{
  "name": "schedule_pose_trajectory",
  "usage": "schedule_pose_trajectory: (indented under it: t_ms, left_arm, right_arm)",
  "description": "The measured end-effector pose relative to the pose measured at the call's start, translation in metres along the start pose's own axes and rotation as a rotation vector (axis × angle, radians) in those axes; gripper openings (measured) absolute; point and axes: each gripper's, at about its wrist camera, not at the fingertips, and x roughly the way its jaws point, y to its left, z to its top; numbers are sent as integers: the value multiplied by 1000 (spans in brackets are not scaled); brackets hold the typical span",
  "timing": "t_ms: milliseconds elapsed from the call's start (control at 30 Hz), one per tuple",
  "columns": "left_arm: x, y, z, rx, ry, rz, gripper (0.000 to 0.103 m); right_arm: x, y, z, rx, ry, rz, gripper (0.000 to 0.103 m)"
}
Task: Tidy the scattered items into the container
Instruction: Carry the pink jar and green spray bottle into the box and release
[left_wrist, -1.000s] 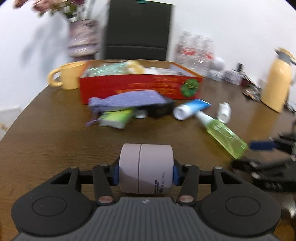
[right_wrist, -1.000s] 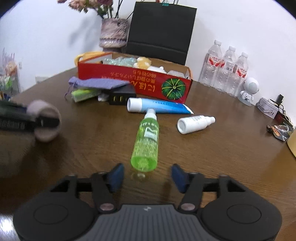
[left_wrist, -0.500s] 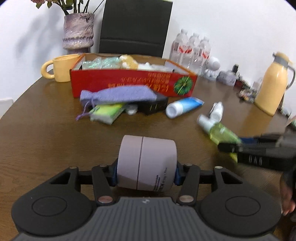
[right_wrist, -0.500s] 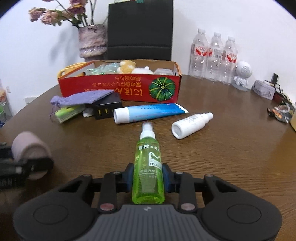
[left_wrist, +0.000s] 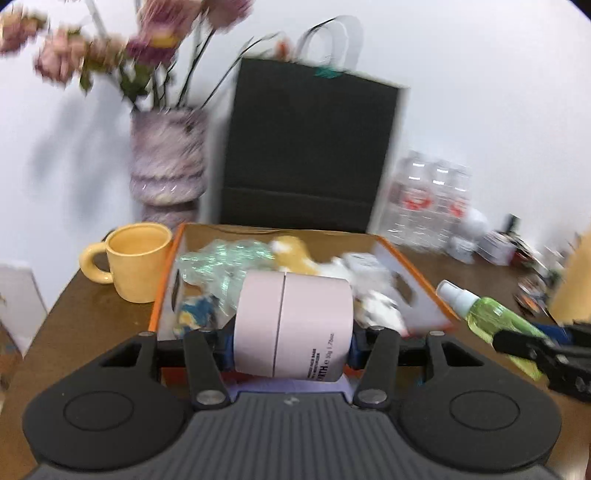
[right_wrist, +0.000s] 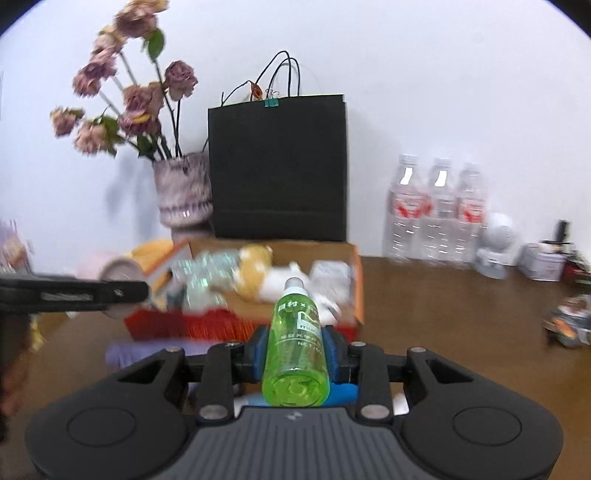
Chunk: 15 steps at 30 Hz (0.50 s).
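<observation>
left gripper (left_wrist: 291, 347) angled down, clamped pink jar (left_wrist: 293, 328) over red box (left_wrist: 162, 291) near edge | right gripper (right_wrist: 295, 356) tilted down (blurred), gripped green spray bottle (right_wrist: 295, 350)

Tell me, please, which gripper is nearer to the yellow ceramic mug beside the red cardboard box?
Left. The left gripper, holding the pink cylindrical jar, is over the box end next to the yellow mug. The right gripper, gripping the green spray bottle, is at the opposite end.
</observation>
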Motion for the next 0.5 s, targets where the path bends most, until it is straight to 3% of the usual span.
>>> schedule_pose_trajectory:
  t_ms: [133,300,400,500]
  left_arm:
    - [70,8,19,-25,103,75,52]
    - [109,15,21,-33,175,18,55]
    - [108,18,17,-33,141,37,86]
    - [100,23,20,-47,103,49,96]
  right_arm:
    - [71,3,34,23,50,92,30]
    - [148,8,50,87,144,137,30]
    - [177,9,46,106,203,122,37]
    - [184,-1,42,176,218,142,62]
